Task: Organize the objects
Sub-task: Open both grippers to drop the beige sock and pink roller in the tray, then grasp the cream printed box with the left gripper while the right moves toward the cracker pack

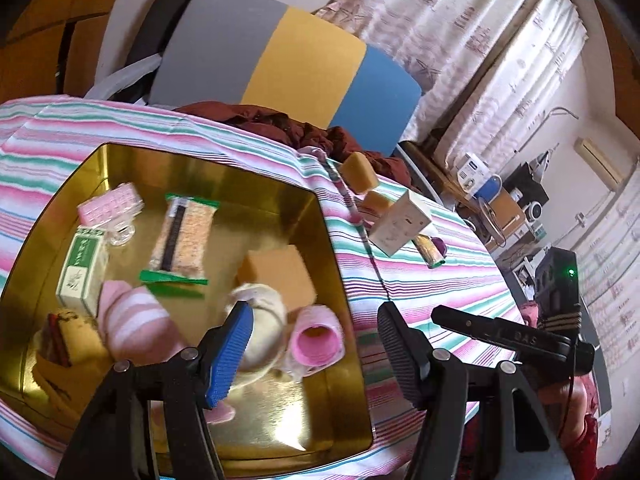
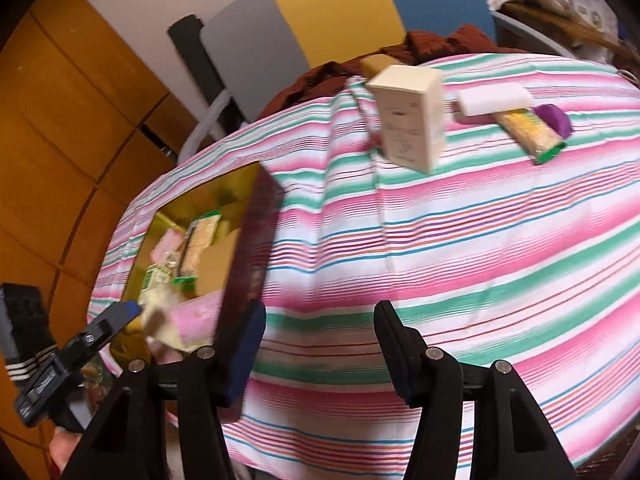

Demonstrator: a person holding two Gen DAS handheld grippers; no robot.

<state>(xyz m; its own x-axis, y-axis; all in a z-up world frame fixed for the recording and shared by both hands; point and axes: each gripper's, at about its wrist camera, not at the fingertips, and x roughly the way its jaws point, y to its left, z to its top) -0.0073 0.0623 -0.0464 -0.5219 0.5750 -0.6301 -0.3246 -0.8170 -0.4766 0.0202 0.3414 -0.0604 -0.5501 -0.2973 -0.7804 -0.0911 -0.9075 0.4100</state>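
A gold tin tray lies on the striped tablecloth. It holds a snack bar, a green-and-white box, a pink striped sock, a tan block, a cream sock and a pink roll. My left gripper hovers open over the pink roll, its pads clear of it. My right gripper stands open over bare cloth, just right of the tray. Farther back on the cloth are a white box, a second snack bar and a purple piece.
Behind the white box lie tan sponges and a white block. A maroon cloth and a chair back in grey, yellow and blue stand past the table's far edge. Wooden panels are at left, cluttered shelves at right.
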